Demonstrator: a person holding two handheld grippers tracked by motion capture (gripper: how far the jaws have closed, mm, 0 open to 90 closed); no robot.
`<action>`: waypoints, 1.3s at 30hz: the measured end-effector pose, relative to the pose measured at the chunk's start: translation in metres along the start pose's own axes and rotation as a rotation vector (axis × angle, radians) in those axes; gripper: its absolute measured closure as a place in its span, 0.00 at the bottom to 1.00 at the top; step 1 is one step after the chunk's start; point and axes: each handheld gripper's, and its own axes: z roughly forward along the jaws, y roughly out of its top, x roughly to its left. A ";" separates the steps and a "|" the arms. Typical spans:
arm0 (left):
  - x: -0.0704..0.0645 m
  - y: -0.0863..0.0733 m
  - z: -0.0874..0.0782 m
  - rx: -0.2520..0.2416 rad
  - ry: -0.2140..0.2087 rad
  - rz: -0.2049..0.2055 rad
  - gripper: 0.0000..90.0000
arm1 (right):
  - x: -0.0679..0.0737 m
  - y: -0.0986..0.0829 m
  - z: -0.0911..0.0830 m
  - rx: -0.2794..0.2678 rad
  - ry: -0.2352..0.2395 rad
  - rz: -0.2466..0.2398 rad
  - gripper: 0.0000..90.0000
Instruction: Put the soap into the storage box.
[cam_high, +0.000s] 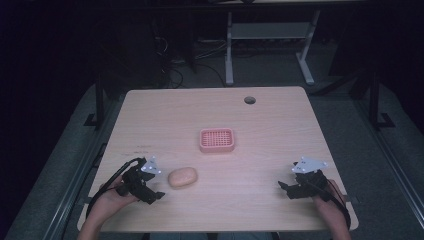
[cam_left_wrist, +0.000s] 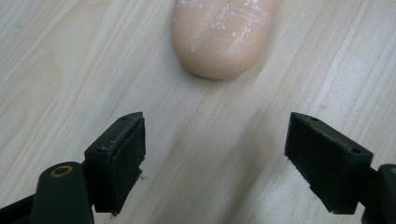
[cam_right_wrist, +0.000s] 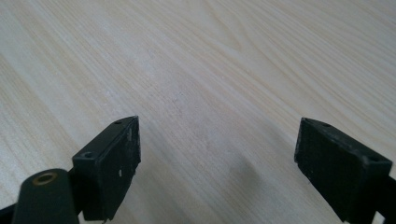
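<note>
So, left gripper (cam_left_wrist: 215, 158): jaws wide apart, near the soap (cam_left_wrist: 218, 35)
Right gripper (cam_right_wrist: 217, 168): spread wide over bare table (cam_right_wrist: 224, 70)
Soap dish (cam_high: 217, 140): mid-table, empty

A dim lab or office: a pale wooden desk (cam_high: 280, 120) with a cable hole (cam_high: 250, 100), tangled floor cables (cam_high: 172, 70), white desk legs (cam_high: 229, 50) behind.

- No readable text, label, brand, number or sign stands on anything here.
- Faint dark marks on the table (cam_high: 150, 120), far left, are too small to read.
</note>
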 end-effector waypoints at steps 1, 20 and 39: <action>0.000 0.001 0.000 -0.001 -0.001 0.001 0.23 | 0.000 0.000 0.000 0.000 0.000 0.000 0.15; -0.001 0.021 0.007 -0.001 -0.023 0.033 0.23 | 0.000 0.000 0.000 -0.005 0.003 0.000 0.15; -0.001 0.037 0.012 -0.001 -0.031 0.057 0.23 | 0.000 0.000 0.000 -0.004 0.005 -0.003 0.15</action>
